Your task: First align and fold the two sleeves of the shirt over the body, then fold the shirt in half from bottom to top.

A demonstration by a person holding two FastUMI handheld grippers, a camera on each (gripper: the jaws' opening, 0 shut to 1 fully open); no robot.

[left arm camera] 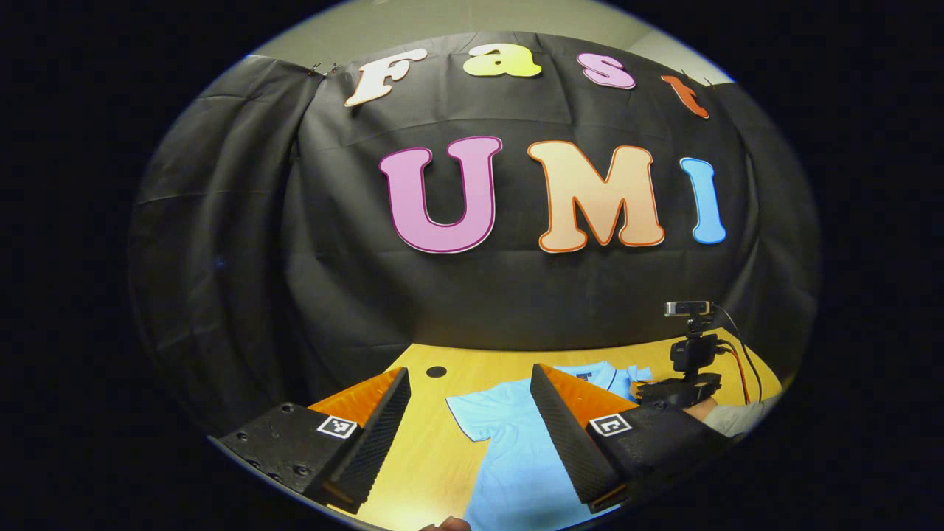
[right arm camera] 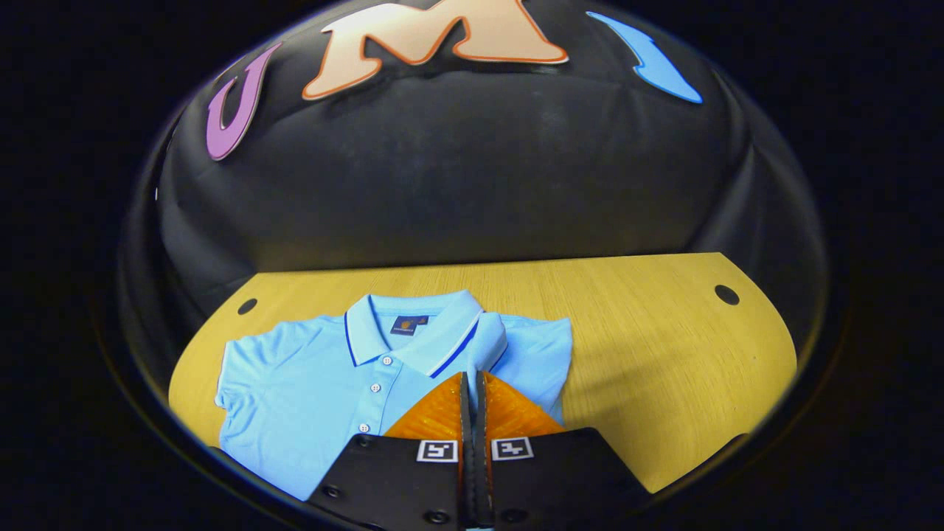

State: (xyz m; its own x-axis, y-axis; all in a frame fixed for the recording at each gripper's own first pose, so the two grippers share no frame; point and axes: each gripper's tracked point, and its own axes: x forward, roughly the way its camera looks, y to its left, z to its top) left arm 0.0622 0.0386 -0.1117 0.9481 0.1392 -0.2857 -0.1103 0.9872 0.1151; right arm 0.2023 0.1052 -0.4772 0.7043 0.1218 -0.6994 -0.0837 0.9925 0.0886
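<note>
The light blue polo shirt [right arm camera: 324,383] lies flat on the wooden table [right arm camera: 649,354], collar toward the cloth wall. In the right gripper view, the right gripper [right arm camera: 472,383] has its fingers nearly closed, with a thin strip of shirt fabric between them at the right sleeve [right arm camera: 542,354], which is already folded in over the body. The far sleeve [right arm camera: 243,361] is spread out flat to that gripper's left. The gripper's body hides the shirt's lower part, so the hem cannot be seen.

In the left gripper view, the left gripper [left arm camera: 472,398] is held above the table with its fingers wide apart and nothing between them. The shirt sits ahead of it and to its right, partly covered by its right finger [left arm camera: 571,428]. Farther right, the other gripper [left arm camera: 682,387] rests on the shirt, a cable trailing from it.

Bare table extends to the right of the right gripper and beyond the collar, with a small round hole [right arm camera: 726,295] near the far corner.
</note>
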